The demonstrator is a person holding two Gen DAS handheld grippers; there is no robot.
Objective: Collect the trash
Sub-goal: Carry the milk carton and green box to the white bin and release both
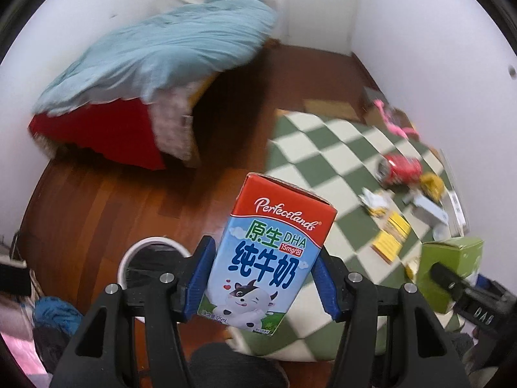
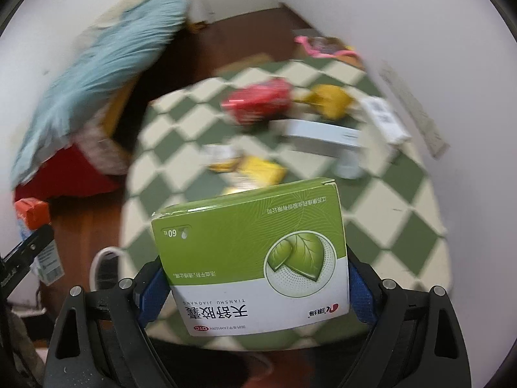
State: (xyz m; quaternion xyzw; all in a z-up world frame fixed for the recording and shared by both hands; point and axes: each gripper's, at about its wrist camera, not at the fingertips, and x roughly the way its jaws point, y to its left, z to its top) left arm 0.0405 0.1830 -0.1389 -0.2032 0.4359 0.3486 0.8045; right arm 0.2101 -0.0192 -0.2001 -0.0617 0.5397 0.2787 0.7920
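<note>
A: Floor condition?
B: Dark wooden floor (image 1: 97, 200); green-and-cream checked rug (image 2: 387, 220) strewn with litter.
A: Claws?
B: Left claw (image 1: 261, 278) clenched on the red-topped blue milk carton (image 1: 265, 258), above the white-rimmed bin (image 1: 152, 258). Right claw (image 2: 255, 287) grasping the green-and-white cardboard medicine box (image 2: 252, 258).

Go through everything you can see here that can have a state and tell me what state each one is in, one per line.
Left gripper: shut on the blue and red milk carton, held upright.
Right gripper: shut on the green and white medicine box, print upside down.
White round bin: open, dark liner inside.
Green and cream checkered mat: flat, littered with yellow packets.
Light blue quilt: rumpled on the bed.
</note>
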